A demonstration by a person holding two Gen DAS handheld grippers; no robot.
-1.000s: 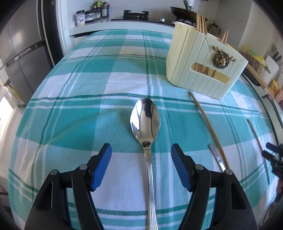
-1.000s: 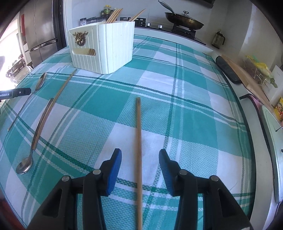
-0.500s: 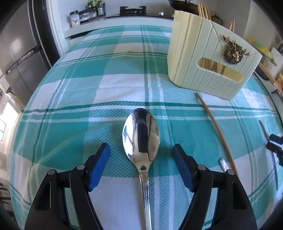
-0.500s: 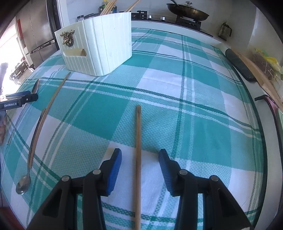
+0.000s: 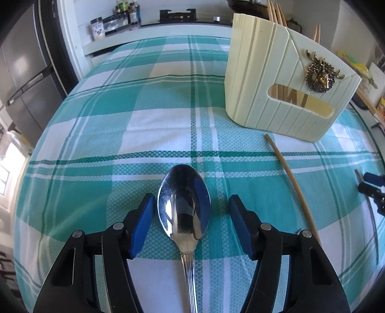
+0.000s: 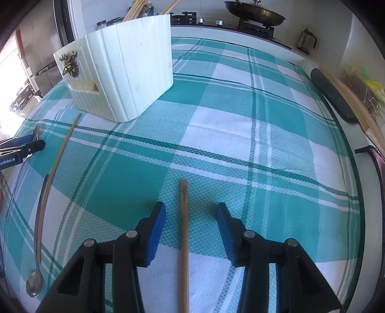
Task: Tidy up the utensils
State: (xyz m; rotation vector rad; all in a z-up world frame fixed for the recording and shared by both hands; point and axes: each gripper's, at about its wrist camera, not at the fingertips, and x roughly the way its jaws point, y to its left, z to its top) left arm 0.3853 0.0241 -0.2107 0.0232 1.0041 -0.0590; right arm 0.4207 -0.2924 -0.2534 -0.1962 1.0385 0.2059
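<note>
Kitchen worktop (image 5: 168,125) in teal plaid cloth, cream holder (image 5: 276,96) at the back. Left gripper (image 5: 189,214) jaws closing around the steel spoon (image 5: 184,211) bowl, not touching; slick, I'd grab the neck. Right gripper (image 6: 191,222) jaws part open astride a light stiff chopstick (image 6: 184,240), nothing held

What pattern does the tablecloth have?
The tablecloth has a teal, green and white plaid check, clearest in the right wrist view.

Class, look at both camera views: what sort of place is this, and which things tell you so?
Most likely a home kitchen: a gas hob carrying a lidded pan, a steel fridge, and spice jars beside the checked-cloth table.
</note>
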